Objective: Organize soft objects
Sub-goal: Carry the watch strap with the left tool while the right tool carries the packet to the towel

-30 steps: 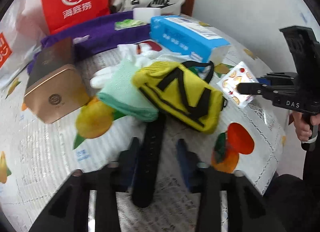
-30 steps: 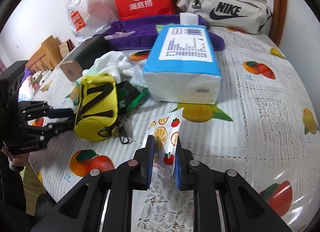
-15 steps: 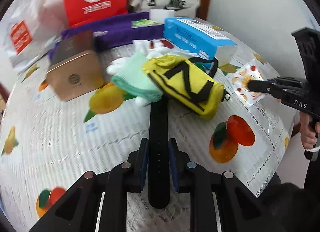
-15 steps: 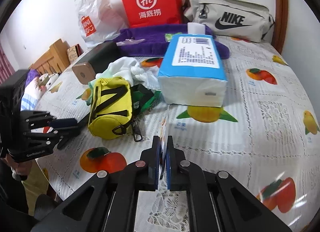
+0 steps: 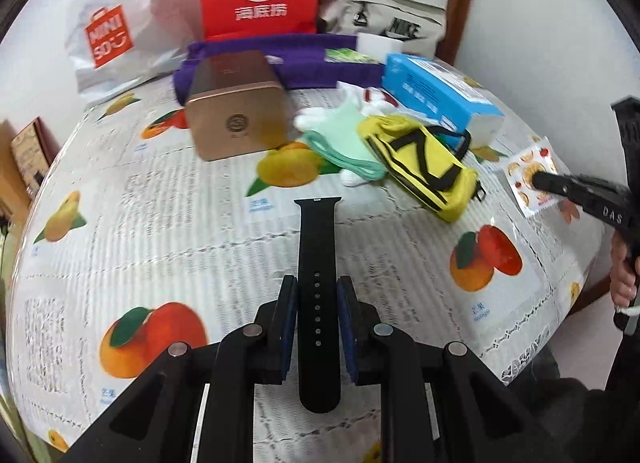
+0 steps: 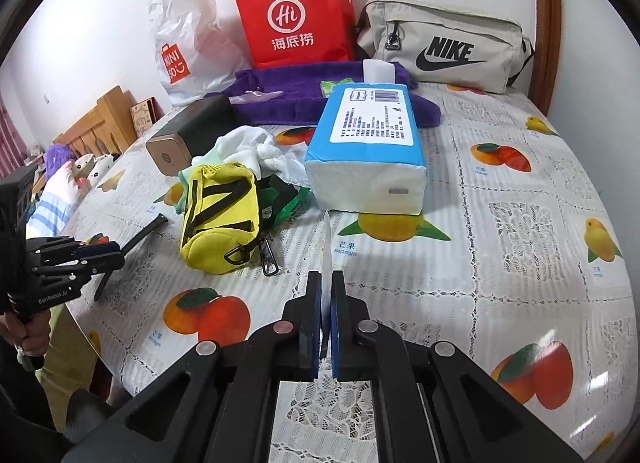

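My left gripper (image 5: 318,295) is shut on a black watch strap (image 5: 318,239), which points away from me over the fruit-print tablecloth (image 5: 160,231). My right gripper (image 6: 327,291) is shut on a thin fruit-printed sachet (image 6: 327,243), seen edge-on here and flat-on in the left wrist view (image 5: 526,161). A yellow pouch (image 6: 220,215) with black stripes lies in the middle beside a mint-green cloth (image 5: 340,143) and white fabric (image 6: 256,147). From the right wrist view the left gripper (image 6: 116,255) sits at the far left with the strap (image 6: 140,233).
A blue tissue pack (image 6: 368,143) stands behind the pouch. A gold box (image 5: 236,119) and a purple towel (image 5: 312,55) lie further back. A red paper bag (image 6: 292,11), a white plastic bag (image 6: 188,39) and a beige Nike bag (image 6: 444,47) line the wall.
My left gripper closed on the strap and drew it out from under the pile. My right gripper closed on the sachet and raised it off the table, turning it edge-on.
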Action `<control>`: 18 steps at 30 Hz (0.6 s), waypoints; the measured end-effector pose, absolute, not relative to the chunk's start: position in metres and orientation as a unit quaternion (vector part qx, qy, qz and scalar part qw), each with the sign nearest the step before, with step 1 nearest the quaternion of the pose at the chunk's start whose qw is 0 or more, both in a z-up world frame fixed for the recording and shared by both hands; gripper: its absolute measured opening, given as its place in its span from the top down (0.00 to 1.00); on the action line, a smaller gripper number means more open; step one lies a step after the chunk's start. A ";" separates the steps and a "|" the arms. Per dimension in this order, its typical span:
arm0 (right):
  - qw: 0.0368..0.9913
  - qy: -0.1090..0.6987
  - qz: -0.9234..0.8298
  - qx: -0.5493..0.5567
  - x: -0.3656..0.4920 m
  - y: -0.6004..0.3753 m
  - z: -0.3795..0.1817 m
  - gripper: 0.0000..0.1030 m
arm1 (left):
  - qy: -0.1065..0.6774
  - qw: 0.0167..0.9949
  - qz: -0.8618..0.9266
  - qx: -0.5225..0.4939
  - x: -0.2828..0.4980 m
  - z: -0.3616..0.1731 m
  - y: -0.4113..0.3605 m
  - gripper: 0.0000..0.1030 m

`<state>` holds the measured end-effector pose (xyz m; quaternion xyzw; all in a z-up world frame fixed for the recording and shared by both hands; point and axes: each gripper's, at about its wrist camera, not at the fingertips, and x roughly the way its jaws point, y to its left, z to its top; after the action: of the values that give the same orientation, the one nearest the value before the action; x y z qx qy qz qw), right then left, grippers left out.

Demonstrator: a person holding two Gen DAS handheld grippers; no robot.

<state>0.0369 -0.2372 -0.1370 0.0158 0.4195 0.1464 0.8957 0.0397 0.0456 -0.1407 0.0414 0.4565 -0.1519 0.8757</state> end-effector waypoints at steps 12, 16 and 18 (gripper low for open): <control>0.896 0.417 0.150 0.003 0.038 -0.231 -0.130 0.96 | 0.474 0.871 -0.125 0.030 0.056 -0.150 0.053 0.81; 0.894 0.421 0.149 0.002 0.038 -0.231 -0.132 0.96 | 0.475 0.871 -0.120 0.022 0.058 -0.155 0.052 0.74; 0.894 0.422 0.149 0.002 0.039 -0.231 -0.133 0.96 | 0.474 0.873 -0.115 0.023 0.059 -0.156 0.049 0.73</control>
<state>0.0391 -0.2312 -0.1325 0.0023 0.4225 0.1494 0.8940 0.0591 0.0495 -0.1560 0.0233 0.4736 -0.1150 0.8729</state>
